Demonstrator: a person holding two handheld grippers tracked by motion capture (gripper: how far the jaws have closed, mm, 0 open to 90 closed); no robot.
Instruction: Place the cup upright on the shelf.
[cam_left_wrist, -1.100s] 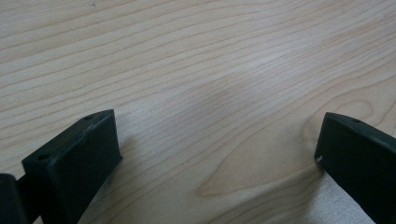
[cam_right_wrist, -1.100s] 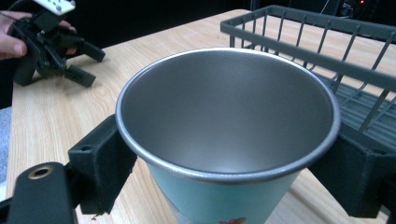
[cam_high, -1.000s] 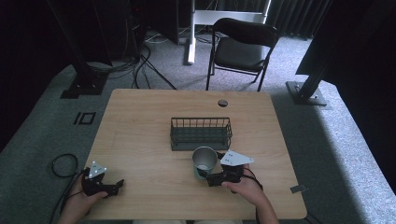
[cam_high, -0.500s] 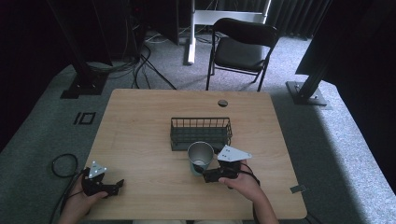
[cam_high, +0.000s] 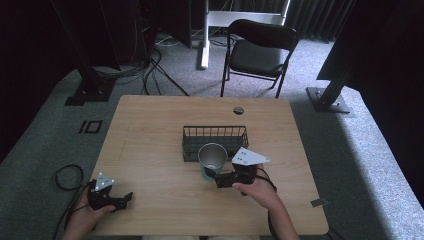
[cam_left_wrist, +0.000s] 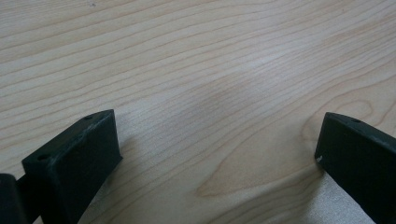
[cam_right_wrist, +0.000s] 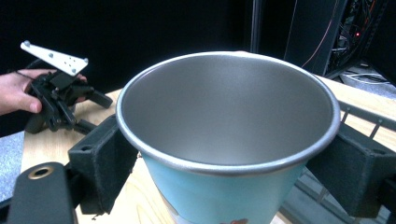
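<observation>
High view: the right gripper (cam_high: 212, 176), held in a hand reaching in from the bottom edge, is grasping a metal cup (cam_high: 212, 160) just in front of the wire basket (cam_high: 215, 141) mid-table, while the left gripper (cam_high: 122, 199) is lying low at the near-left corner of the wooden table (cam_high: 150, 130). Left gripper view: its jaws are gaping wide over bare wood. Right gripper view: both jaws are pressing the cup's teal wall below the rim, cup upright, left gripper (cam_right_wrist: 88, 112) far off.
</observation>
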